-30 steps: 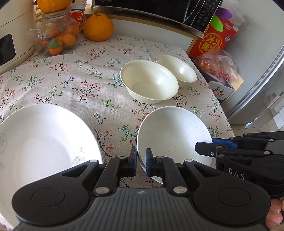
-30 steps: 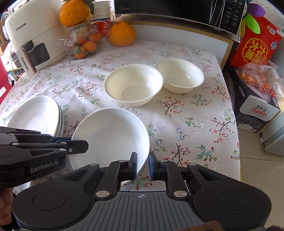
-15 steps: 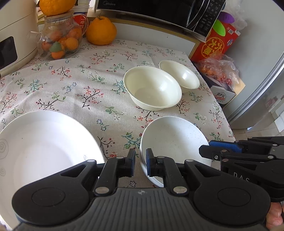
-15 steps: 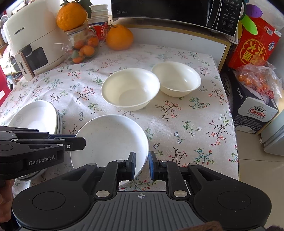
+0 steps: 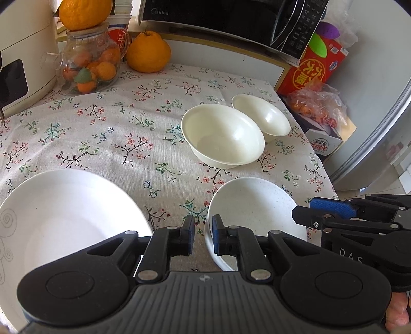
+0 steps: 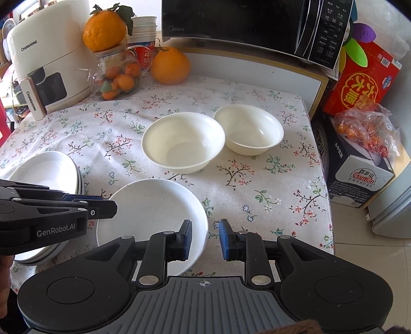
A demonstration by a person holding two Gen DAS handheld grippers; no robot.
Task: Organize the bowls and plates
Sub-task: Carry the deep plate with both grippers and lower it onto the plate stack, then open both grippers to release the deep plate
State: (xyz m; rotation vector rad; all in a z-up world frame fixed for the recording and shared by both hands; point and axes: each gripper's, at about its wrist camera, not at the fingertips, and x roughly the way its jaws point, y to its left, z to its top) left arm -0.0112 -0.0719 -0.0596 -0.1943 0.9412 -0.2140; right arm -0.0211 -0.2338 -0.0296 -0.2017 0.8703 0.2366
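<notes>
A small white plate [image 5: 257,213] [image 6: 154,213] lies flat on the flowered cloth near the front edge. My left gripper [image 5: 203,237] straddles its left rim. Its jaws stand barely apart, and cloth shows between the outer pad and the rim. My right gripper [image 6: 205,239] straddles the plate's right rim. Its jaws are opening and neither pad presses on the plate. A stack of larger white plates [image 5: 64,218] [image 6: 43,172] sits to the left. Two cream bowls [image 6: 183,141] [image 6: 249,128] stand side by side further back.
At the back stand a glass jar of small oranges [image 6: 115,77], a loose orange [image 6: 169,65], a white appliance [image 6: 43,64] and a black microwave [image 6: 244,23]. Beyond the table's right edge [image 6: 321,179] are a red box [image 6: 364,79], a bag of fruit [image 6: 367,128] and cartons.
The small plate has sunk a little and now rests flat on the cloth. The right jaws have spread apart, and the left jaws have eased slightly off the rim.
</notes>
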